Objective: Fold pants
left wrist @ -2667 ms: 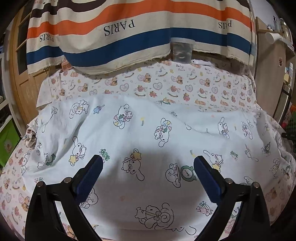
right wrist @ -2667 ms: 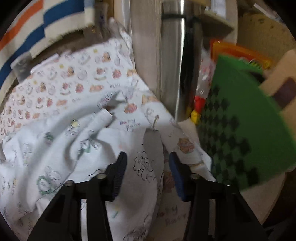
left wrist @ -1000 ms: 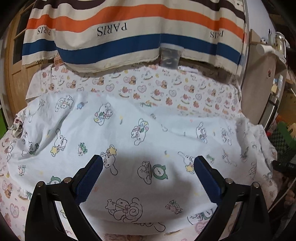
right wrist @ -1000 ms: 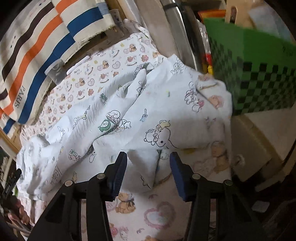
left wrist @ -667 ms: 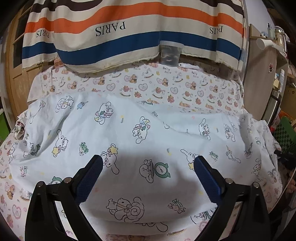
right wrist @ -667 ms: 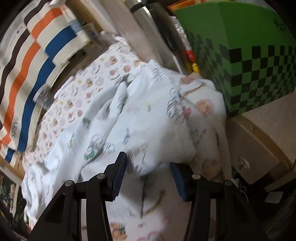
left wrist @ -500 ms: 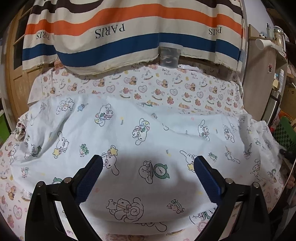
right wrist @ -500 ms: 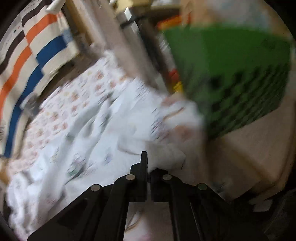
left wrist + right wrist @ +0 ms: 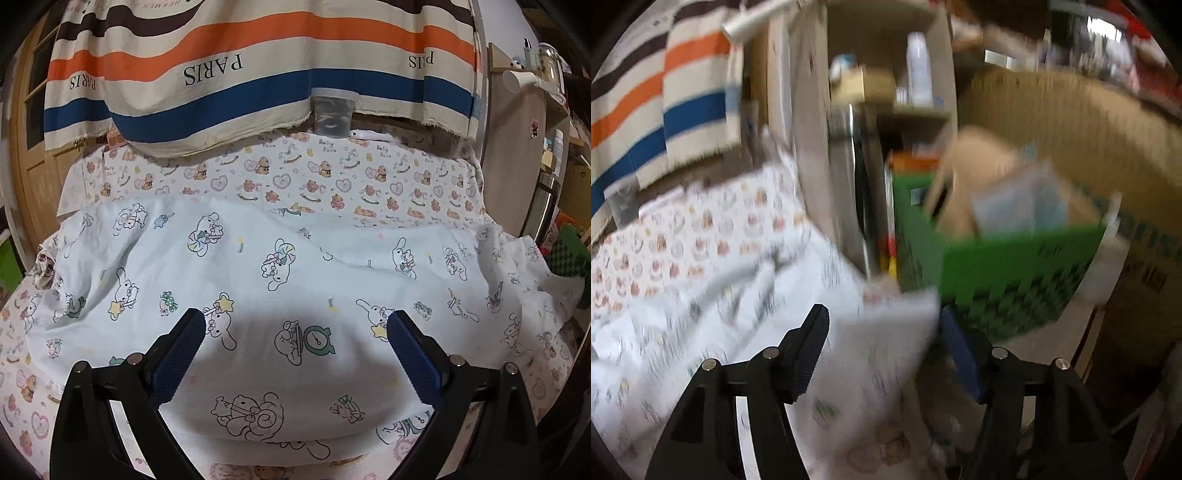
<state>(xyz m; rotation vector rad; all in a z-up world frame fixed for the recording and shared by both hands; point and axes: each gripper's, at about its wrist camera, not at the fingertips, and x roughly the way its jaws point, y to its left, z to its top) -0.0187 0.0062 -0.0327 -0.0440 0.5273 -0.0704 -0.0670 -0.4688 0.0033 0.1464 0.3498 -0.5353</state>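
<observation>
The pants [image 9: 303, 288] are pale blue-white with cartoon prints and lie spread wide over a bear-print sheet [image 9: 332, 177]. My left gripper [image 9: 295, 332] is open and empty, hovering over the pants' near middle. In the blurred right wrist view the pants [image 9: 713, 295] lie at the left, and a flat corner of cloth [image 9: 882, 332] sits between my right gripper's [image 9: 882, 336] open jaws, at the table's right end. The blur hides whether the fingers touch the cloth.
A striped "PARIS" cloth [image 9: 258, 74] hangs behind the table, with a clear plastic cup [image 9: 332, 114] below it. A green checkered box [image 9: 997, 266] holding cardboard stands right of the table end, beside a metal post [image 9: 857, 192] and shelves.
My right gripper closed on the pants' right end half a second ago and now stands open, with the view swung up toward the green box. My left gripper has barely moved.
</observation>
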